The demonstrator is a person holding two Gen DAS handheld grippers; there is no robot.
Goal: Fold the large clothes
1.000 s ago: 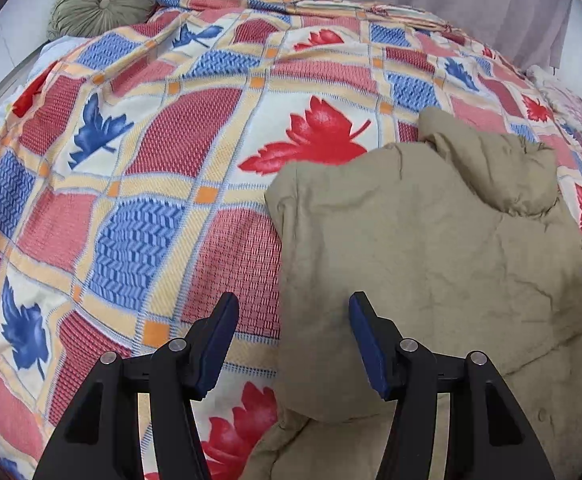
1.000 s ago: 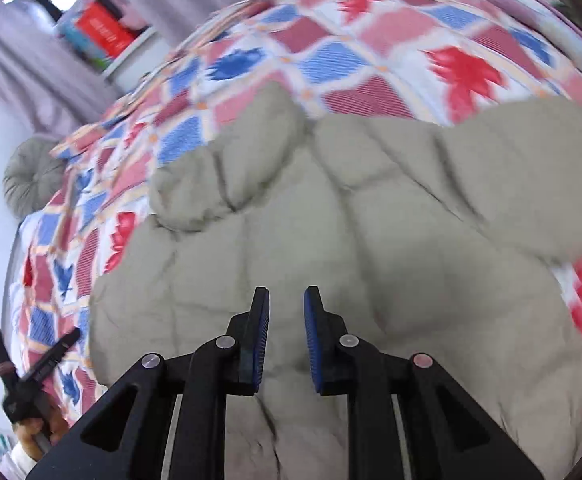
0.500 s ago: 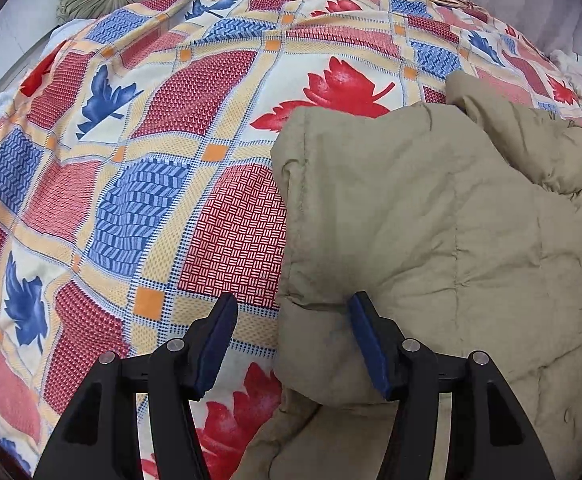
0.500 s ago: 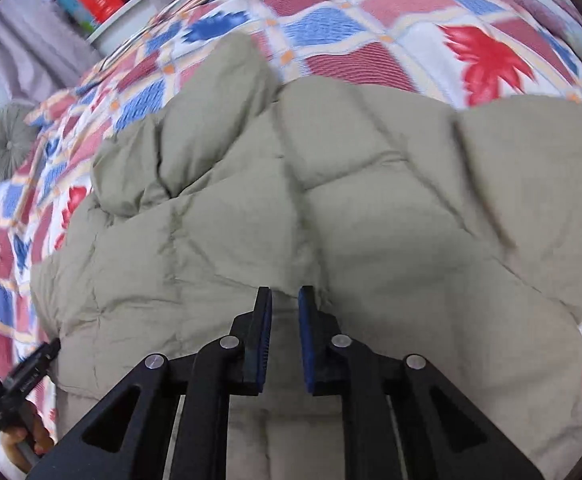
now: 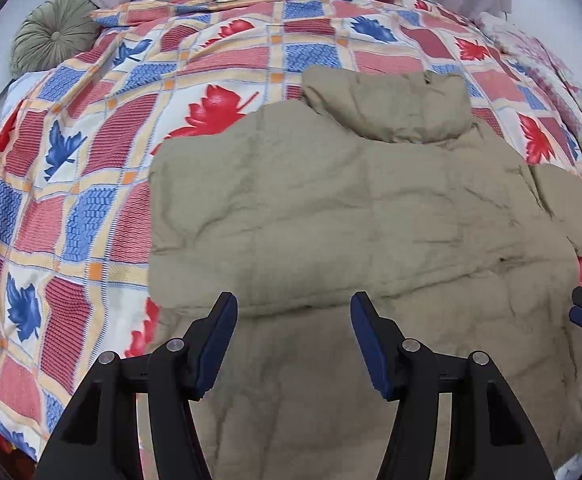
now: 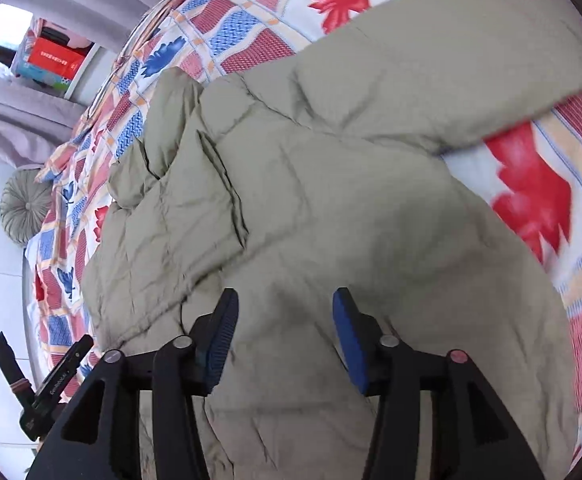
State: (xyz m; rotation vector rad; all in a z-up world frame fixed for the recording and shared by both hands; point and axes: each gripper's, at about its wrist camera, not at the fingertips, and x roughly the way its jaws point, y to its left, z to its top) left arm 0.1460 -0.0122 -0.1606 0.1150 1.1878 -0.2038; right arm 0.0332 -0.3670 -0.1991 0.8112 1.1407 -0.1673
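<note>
- One khaki padded jacket [image 5: 371, 216] lies spread on the bed [image 5: 91, 184], which has one quilt with red and blue leaf squares.
- The jacket's left side is folded over its middle, so this edge makes a straight line; its hood [image 5: 387, 108] lies at the far end, toward the curtains.
- One sleeve [image 6: 431, 80] stretches out to the right over the quilt; its end looks blurred in the right wrist view, so I cannot tell how it lies there.
- The left gripper [image 5: 293, 340] hovers above the lower part of the jacket with the two fingers wide apart, grasping nothing.
- The right gripper [image 6: 285, 334] is also released, the two blue pads apart above the jacket cloth.
- One round green cushion [image 5: 53, 36] rests at the far left corner of the bed.
- One shelf [image 6: 51, 60] with a red box stands behind the curtains.
</note>
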